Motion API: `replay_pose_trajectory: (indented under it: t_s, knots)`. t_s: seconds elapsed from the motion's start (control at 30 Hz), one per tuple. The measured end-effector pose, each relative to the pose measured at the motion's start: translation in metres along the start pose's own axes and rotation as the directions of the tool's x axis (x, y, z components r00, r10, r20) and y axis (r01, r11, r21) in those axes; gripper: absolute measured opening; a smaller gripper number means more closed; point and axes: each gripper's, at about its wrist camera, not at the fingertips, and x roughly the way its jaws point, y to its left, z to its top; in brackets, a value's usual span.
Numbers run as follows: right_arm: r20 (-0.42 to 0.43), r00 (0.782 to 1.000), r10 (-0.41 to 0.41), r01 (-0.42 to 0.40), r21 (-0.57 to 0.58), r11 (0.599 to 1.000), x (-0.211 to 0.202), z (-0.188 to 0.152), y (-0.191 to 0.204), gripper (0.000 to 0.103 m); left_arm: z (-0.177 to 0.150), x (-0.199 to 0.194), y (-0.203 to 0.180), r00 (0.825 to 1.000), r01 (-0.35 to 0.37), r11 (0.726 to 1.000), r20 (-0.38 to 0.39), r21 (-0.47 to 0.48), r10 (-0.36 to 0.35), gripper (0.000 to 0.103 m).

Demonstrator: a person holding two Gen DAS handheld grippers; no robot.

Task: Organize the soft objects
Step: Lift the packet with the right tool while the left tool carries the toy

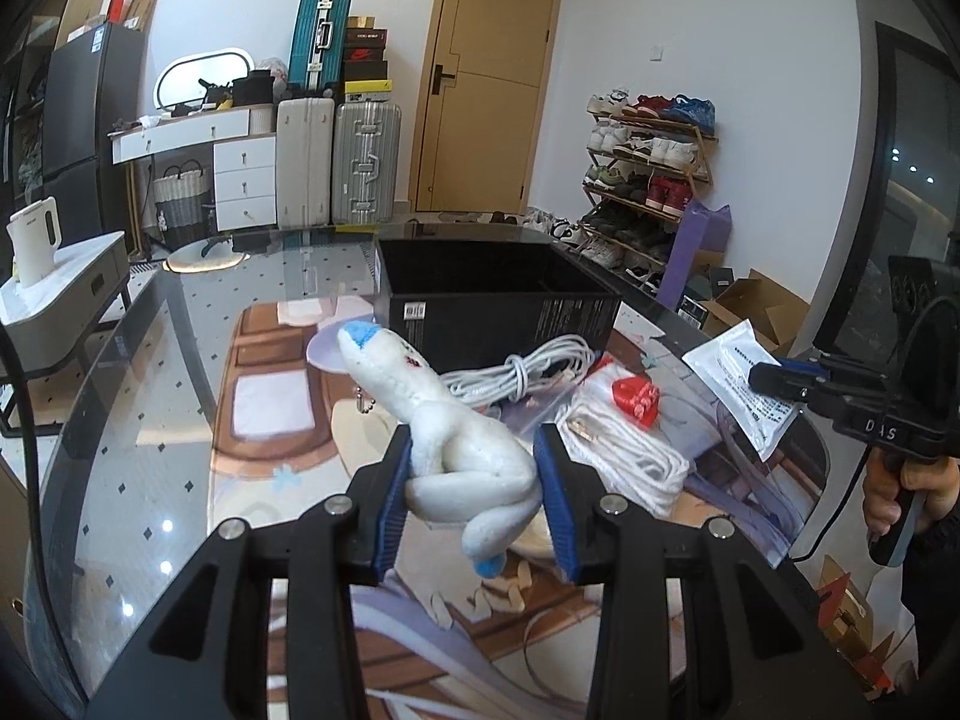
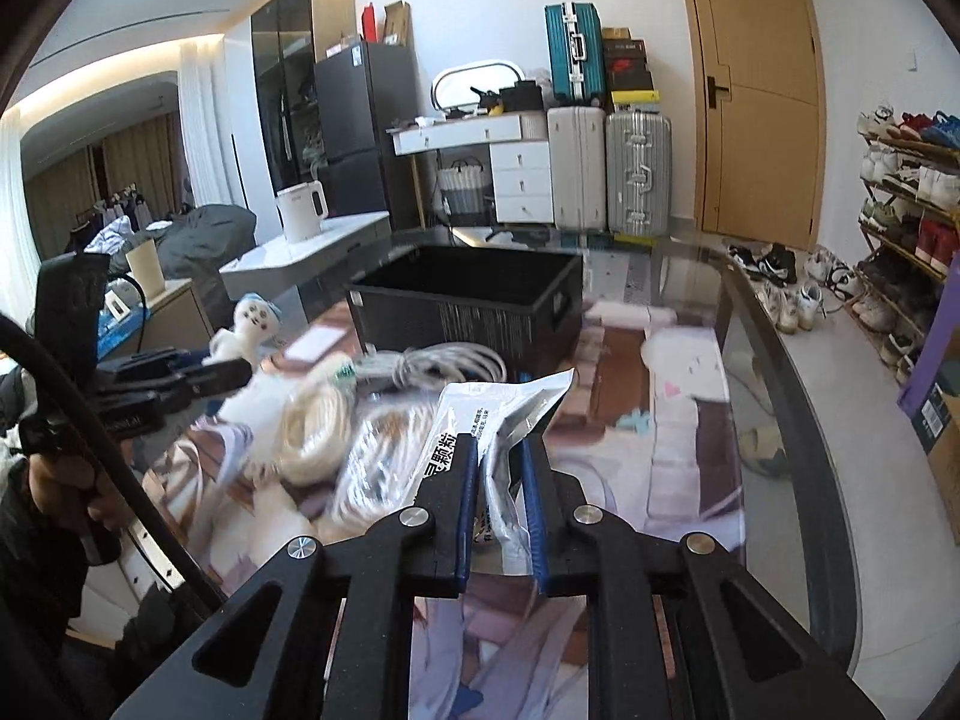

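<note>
My left gripper (image 1: 474,468) is shut on a white plush doll (image 1: 456,438) with blue tips and holds it above the table; the doll also shows in the right wrist view (image 2: 249,324). My right gripper (image 2: 501,480) is shut on a silver-white foil pouch (image 2: 492,414), which shows at the right of the left wrist view (image 1: 741,378). An open black box (image 1: 492,294) stands behind both; it is at the table's middle in the right wrist view (image 2: 474,306).
Coiled white cables (image 1: 528,372) and a white rope bundle (image 1: 624,444) with a red clip (image 1: 637,397) lie on the printed mat (image 1: 270,414) over the glass table (image 1: 150,390). A shoe rack (image 1: 648,168) stands at the right wall.
</note>
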Motion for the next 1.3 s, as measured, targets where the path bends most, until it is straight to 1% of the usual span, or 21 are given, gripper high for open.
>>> replay_pose_trajectory:
  t_s: [0.33,0.63,1.3]
  knots:
    - [0.057,0.998,0.005,-0.005,0.001,1.000,0.000,0.027,0.007,0.014,0.019,0.009,-0.003,1.000,-0.003,1.000,0.014,0.016,0.003,0.038]
    - [0.085,0.996,-0.005,0.004,0.015,1.000,0.009,0.053,0.006,0.014,0.039,0.020,-0.003,1.000,-0.009,1.000,0.028,0.028,0.009,0.038]
    - [0.099,0.995,0.001,-0.002,0.014,1.000,0.041,0.091,-0.001,0.014,0.075,0.047,0.007,0.999,-0.034,0.998,0.041,0.045,0.032,0.038]
